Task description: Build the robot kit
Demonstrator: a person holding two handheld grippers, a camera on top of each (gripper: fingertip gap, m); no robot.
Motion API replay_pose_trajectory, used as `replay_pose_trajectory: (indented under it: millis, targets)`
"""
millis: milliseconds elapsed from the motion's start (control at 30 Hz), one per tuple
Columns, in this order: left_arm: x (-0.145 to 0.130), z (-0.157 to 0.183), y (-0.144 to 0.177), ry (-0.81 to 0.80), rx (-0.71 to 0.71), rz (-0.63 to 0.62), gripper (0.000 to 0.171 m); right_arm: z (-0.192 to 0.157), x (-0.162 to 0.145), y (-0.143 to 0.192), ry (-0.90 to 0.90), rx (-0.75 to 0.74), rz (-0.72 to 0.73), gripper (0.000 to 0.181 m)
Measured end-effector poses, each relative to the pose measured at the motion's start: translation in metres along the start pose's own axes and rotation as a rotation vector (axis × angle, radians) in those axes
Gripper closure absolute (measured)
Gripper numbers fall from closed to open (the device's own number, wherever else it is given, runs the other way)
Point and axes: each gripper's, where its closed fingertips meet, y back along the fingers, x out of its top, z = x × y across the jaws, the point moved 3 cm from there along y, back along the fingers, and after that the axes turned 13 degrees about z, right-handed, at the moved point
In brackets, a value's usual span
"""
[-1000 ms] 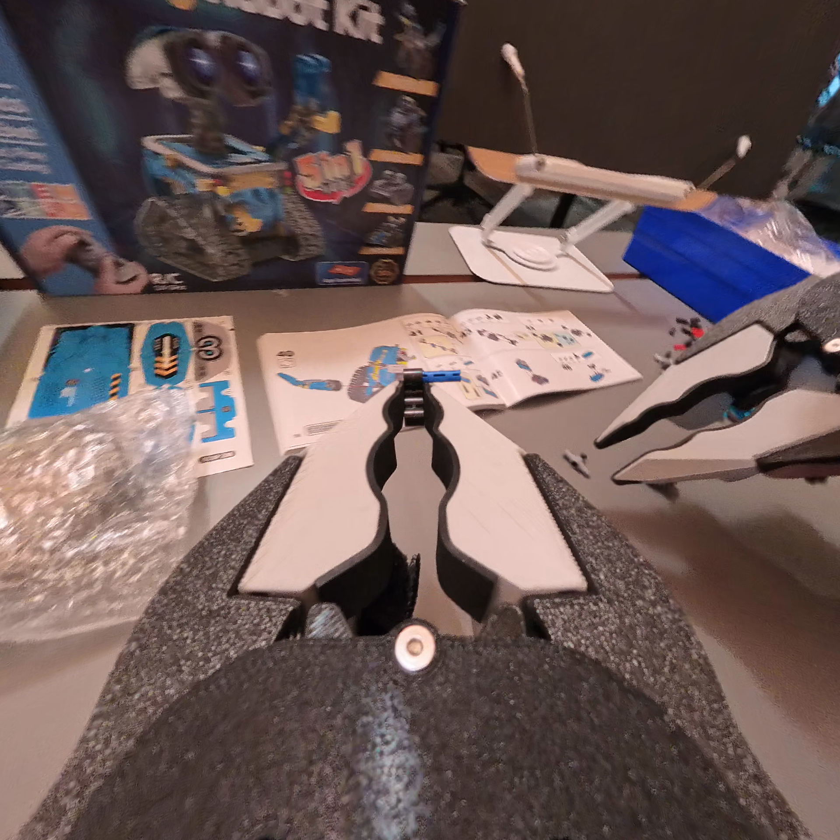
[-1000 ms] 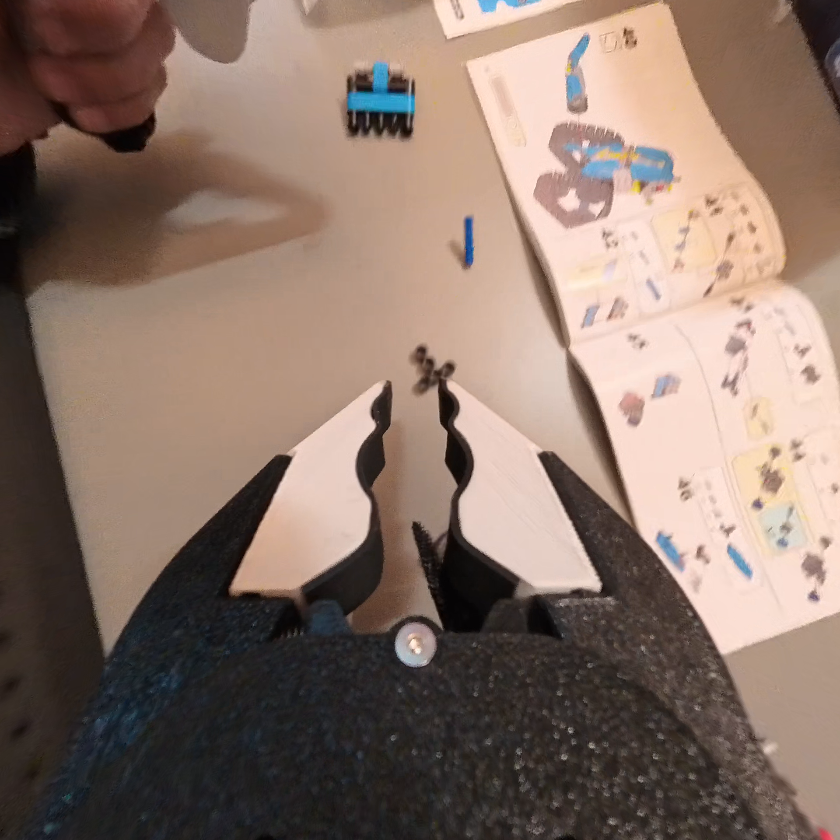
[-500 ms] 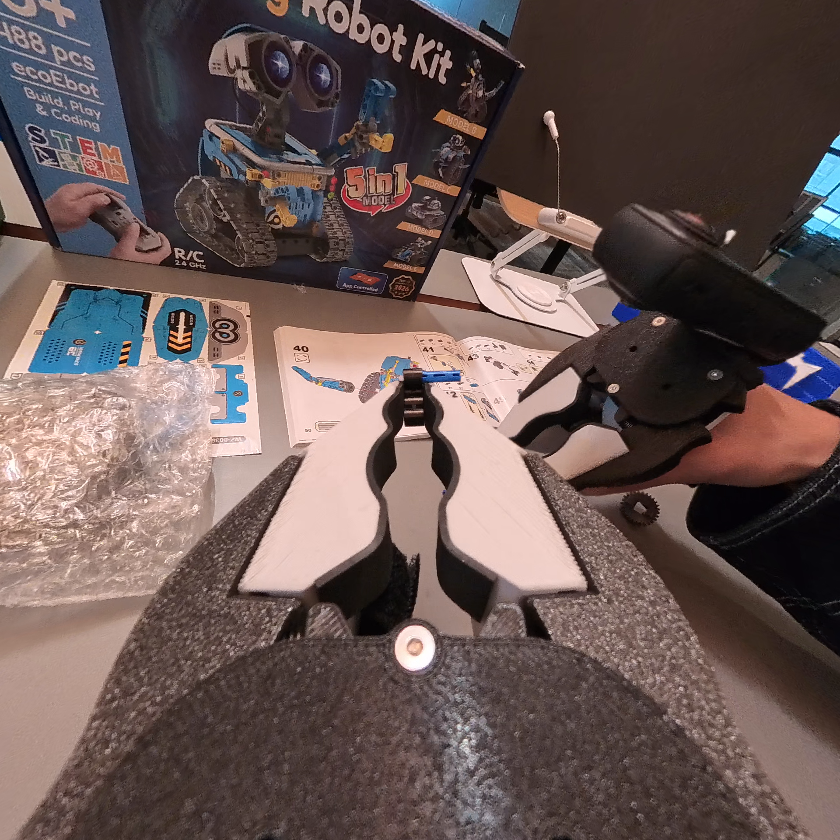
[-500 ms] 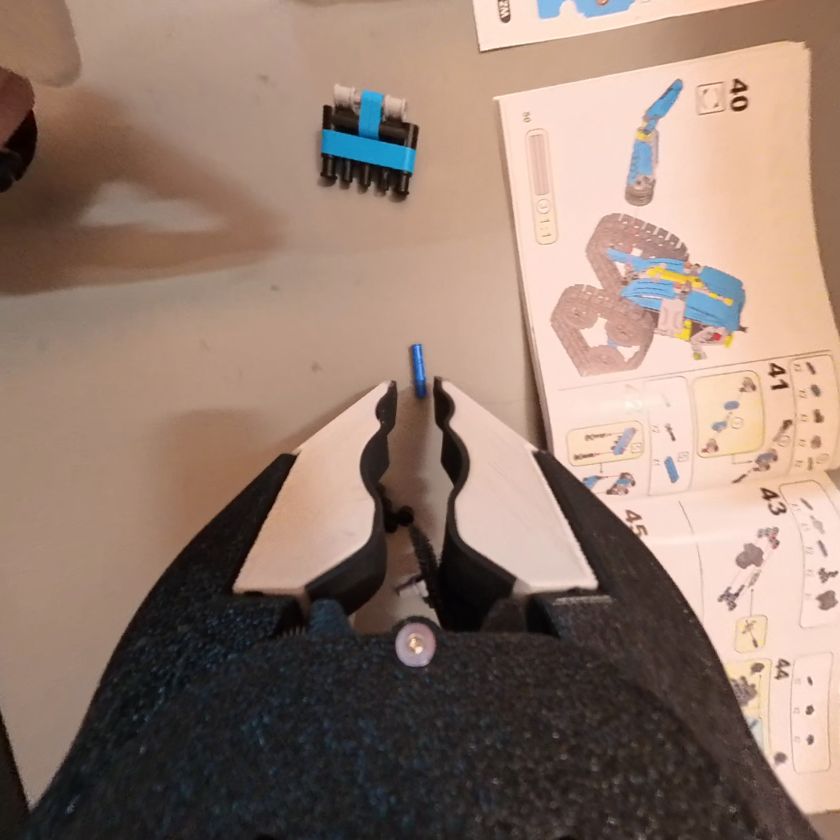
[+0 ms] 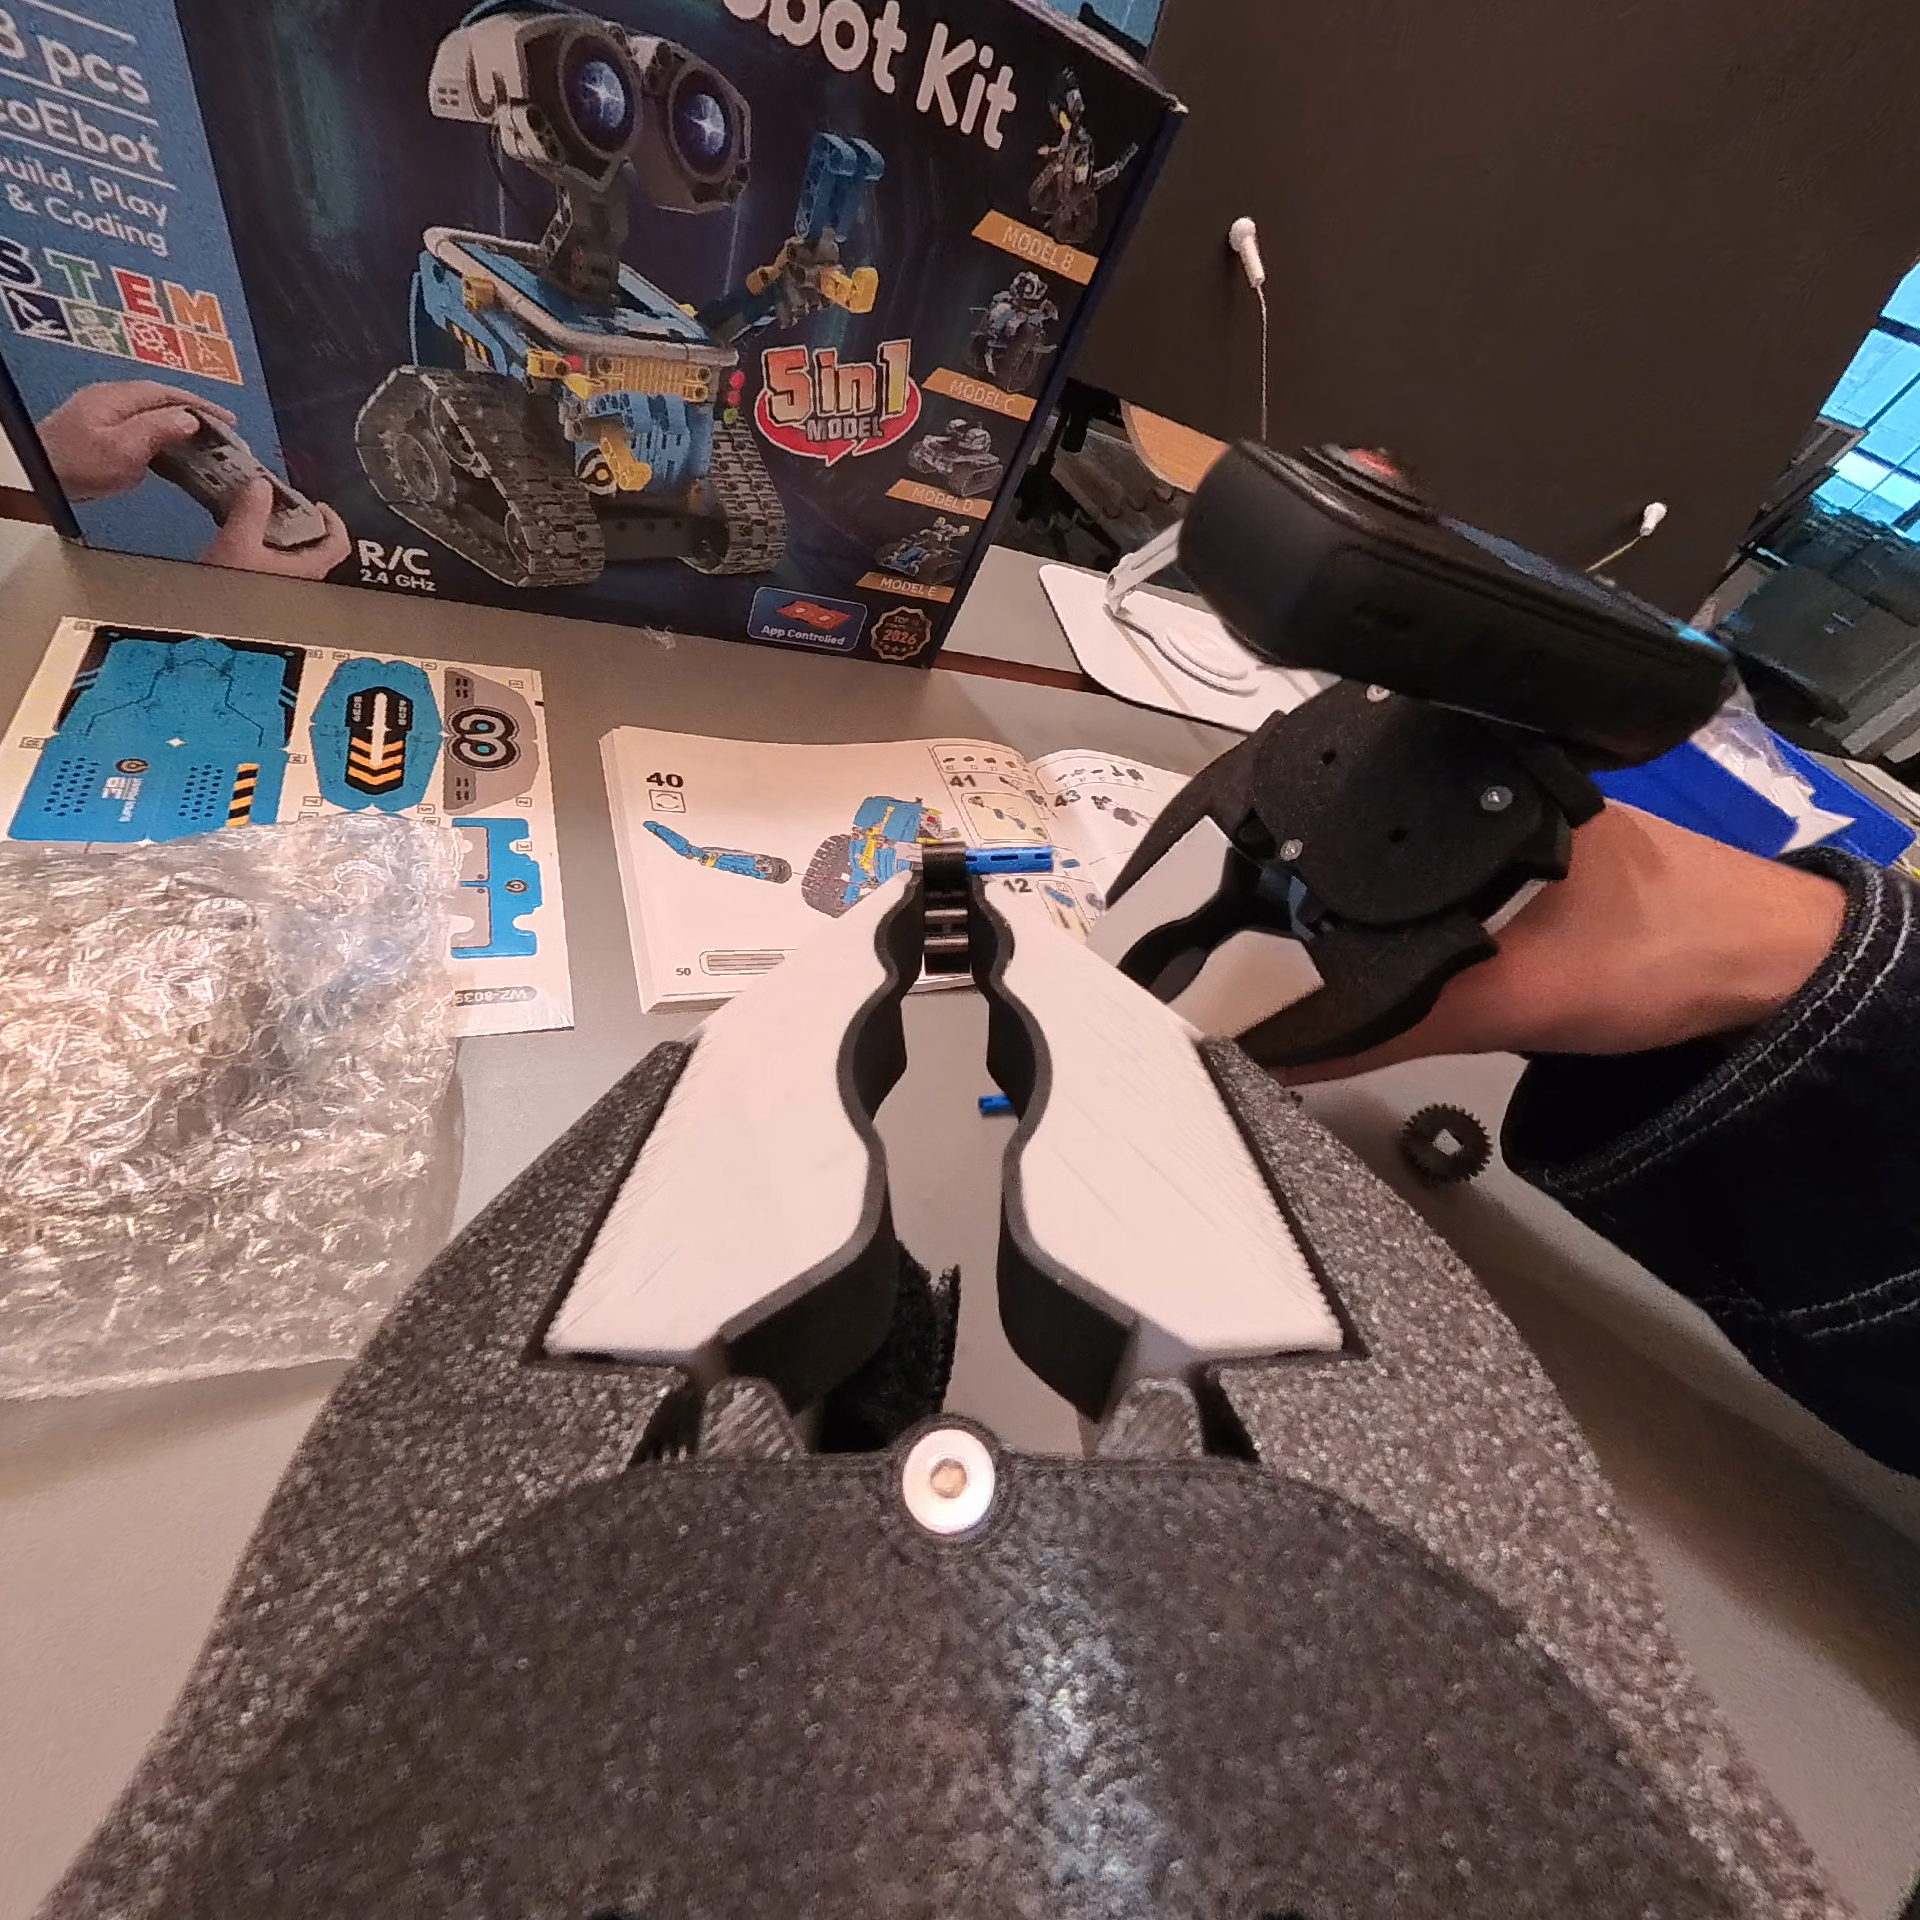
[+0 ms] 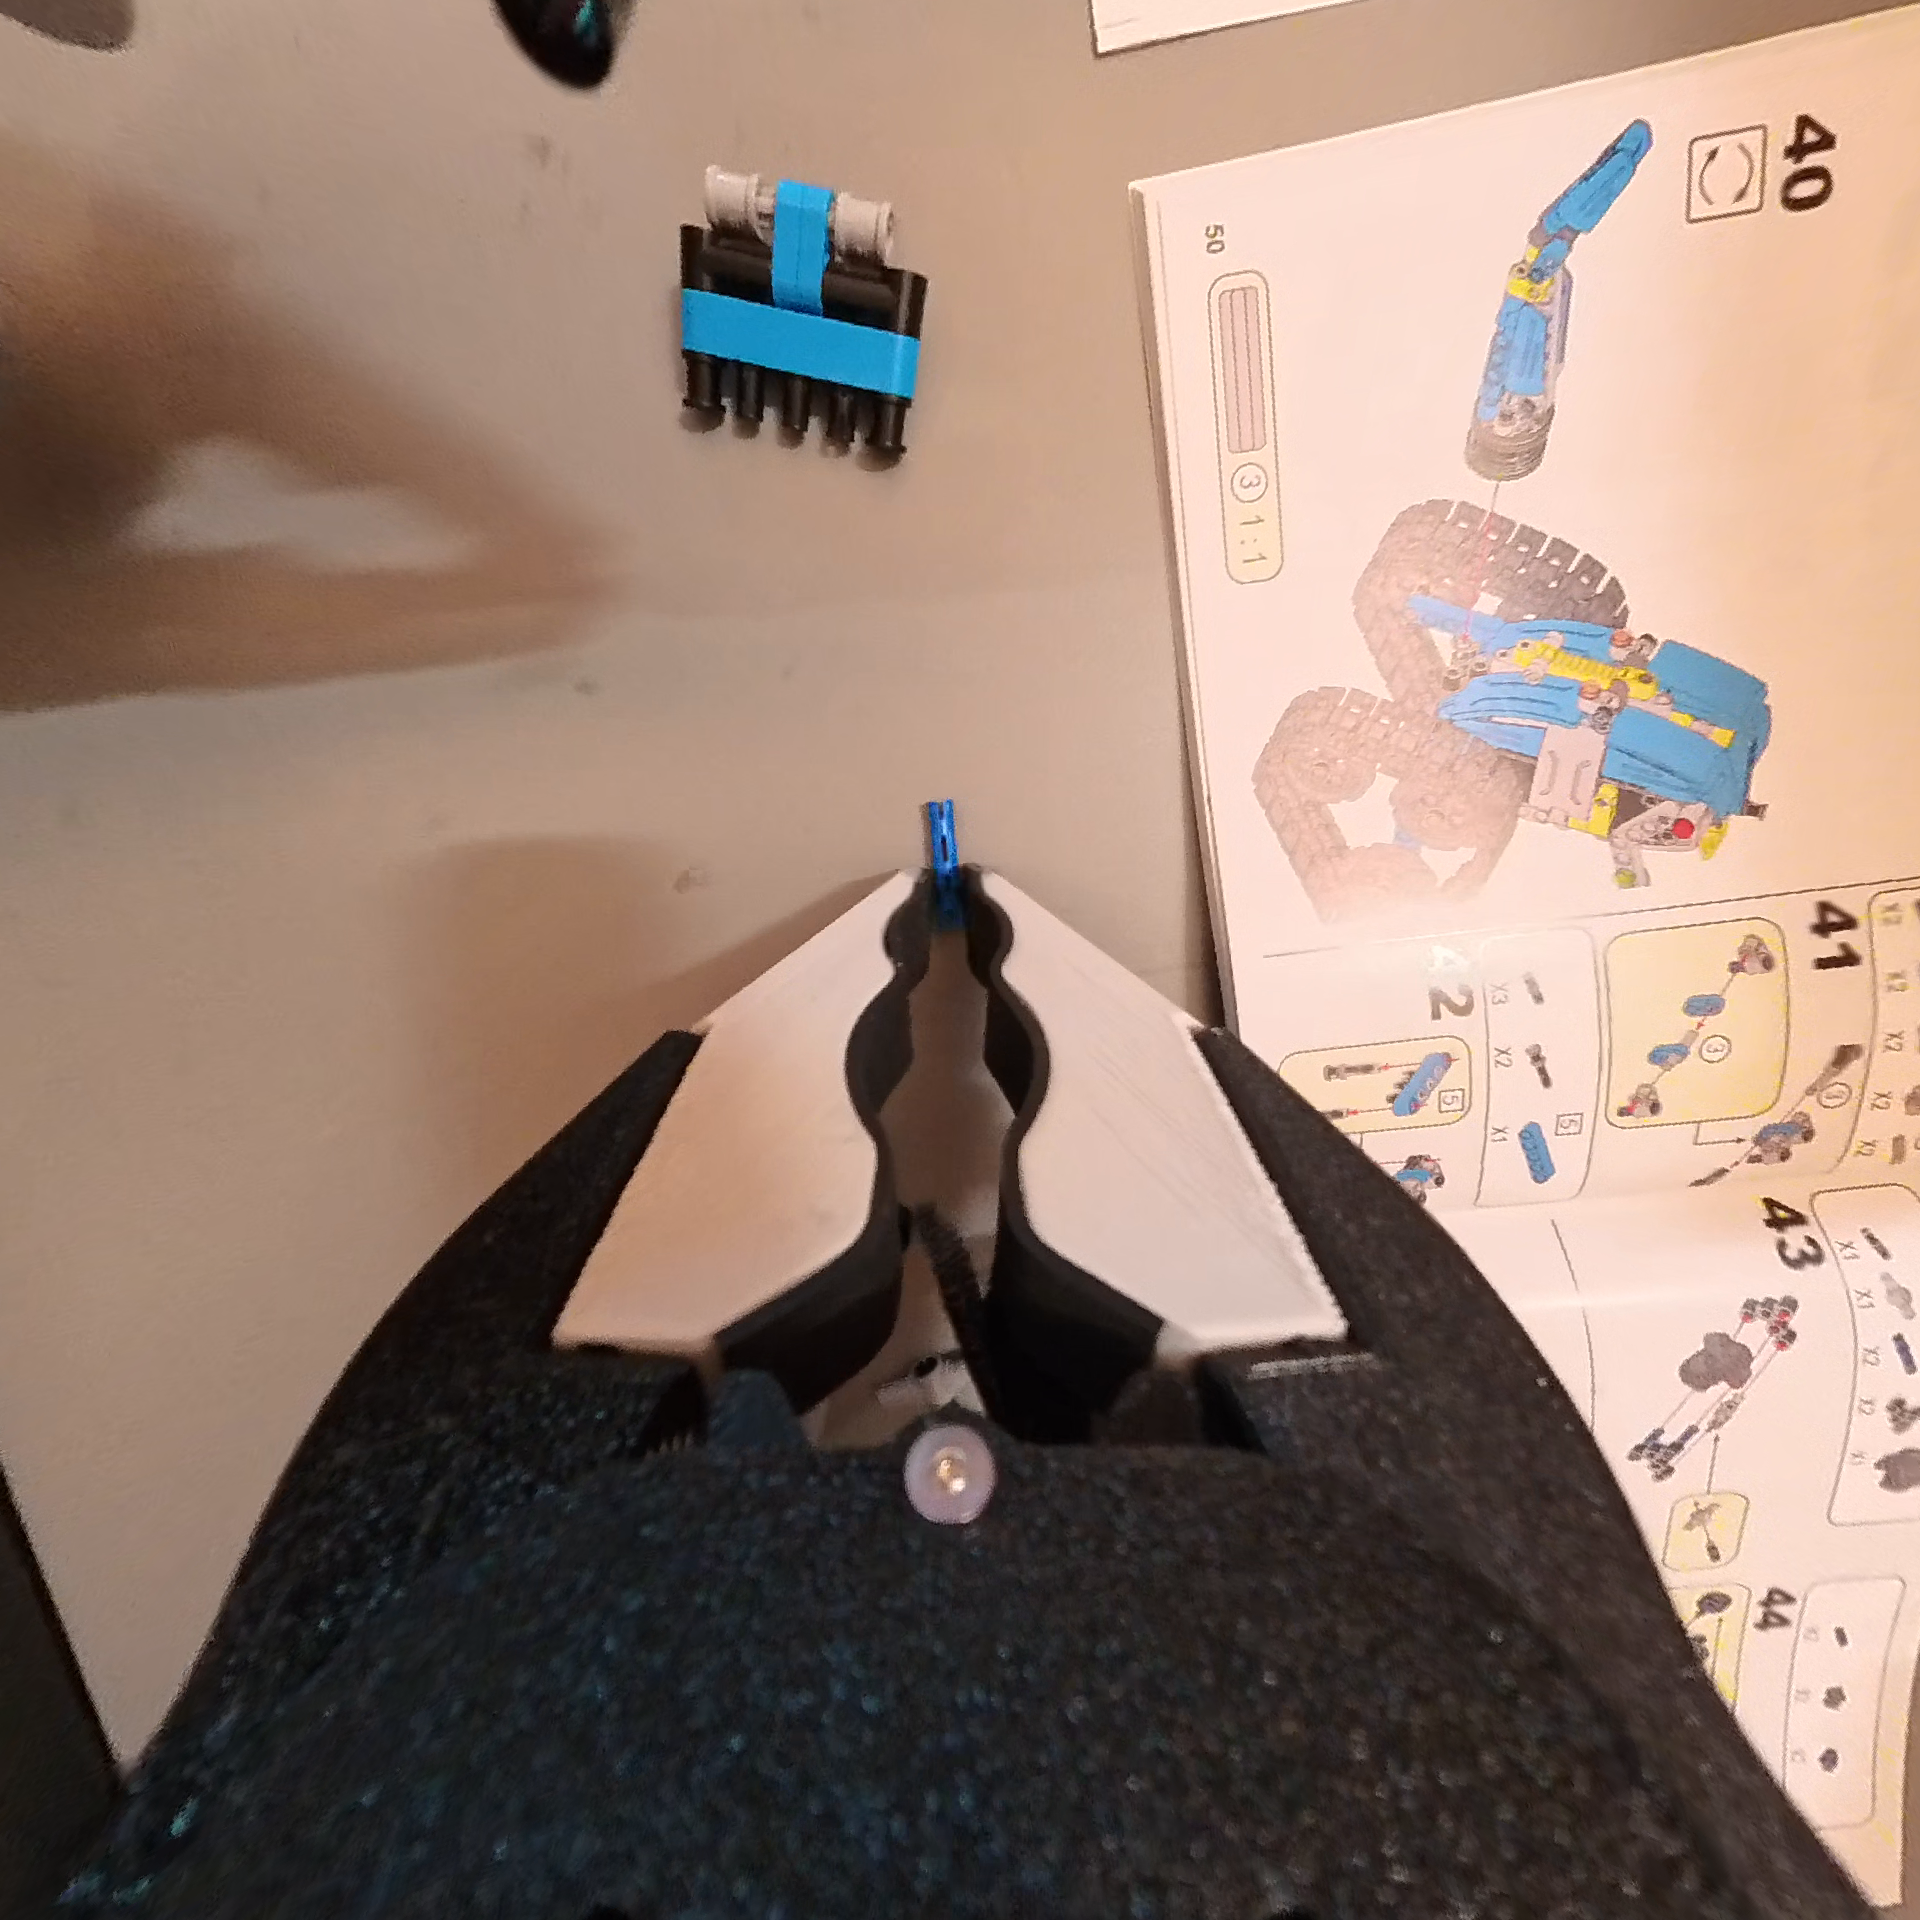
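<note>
The left gripper (image 5: 948,894) is clamped on a small black piece (image 5: 943,914) with a blue pin (image 5: 1010,860) sticking out sideways from its top, held up in the air in front of the open booklet (image 5: 748,831), probably so the pin end stays free and easy to reach. The right gripper (image 6: 943,883) points down at the grey table (image 6: 416,935), just to the left of the booklet (image 6: 1455,520) in its own view, and its tips have closed on a thin blue peg (image 6: 941,842); the tips pinch only the near end, so most of the peg pokes out ahead of them. Whether the peg has left the table cannot be told. Beyond the peg, further from the booklet's left edge, lies a small black and blue block (image 6: 800,312) with grey ends, flat on the table and apart from both grippers. In the left view a crumpled clear bag (image 5: 208,1091) and a sticker sheet (image 5: 260,727) lie to the left of the booklet, and the picture box (image 5: 571,312) stands upright behind it, likely propped there for reference. A black gear (image 5: 1446,1143) sits near the person's dark sleeve (image 5: 1745,1143), to the right of the booklet.
</note>
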Motion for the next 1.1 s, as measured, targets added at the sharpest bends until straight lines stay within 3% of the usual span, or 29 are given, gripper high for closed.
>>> replay_pose_trajectory:
  millis: [167, 200, 300, 367, 600, 800, 1000, 1100]
  targets:
    - [-0.004, -0.003, -0.001, 0.021, 0.006, -0.016, 0.164, 0.002, 0.002, 0.0, -0.041, 0.02, -0.02, 0.176]
    - [-0.005, -0.005, -0.001, 0.028, 0.012, -0.019, 0.164, 0.002, 0.007, 0.004, -0.039, -0.002, 0.032, 0.177]
    - [-0.006, -0.005, -0.002, 0.076, -0.002, -0.02, 0.164, -0.028, 0.048, 0.042, -0.04, 0.078, 0.397, 0.177]
    - [-0.006, 0.004, -0.002, 0.099, -0.051, -0.015, 0.164, -0.042, 0.058, 0.065, -0.068, 0.044, 0.554, 0.177]
    - [-0.008, 0.048, -0.003, -0.075, -0.182, 0.002, 0.164, -0.059, 0.051, 0.084, -0.252, -0.005, 0.856, 0.176]
    - [-0.008, 0.054, -0.002, -0.203, -0.167, 0.019, 0.164, -0.059, 0.048, 0.087, -0.216, -0.014, 0.852, 0.176]
    - [-0.018, 0.065, -0.004, -0.72, -0.092, -0.009, 0.164, -0.051, 0.034, 0.087, -0.116, -0.13, 0.737, 0.176]
    - [-0.025, 0.067, -0.006, -0.884, -0.047, -0.037, 0.164, -0.049, 0.028, 0.083, -0.073, -0.167, 0.683, 0.176]
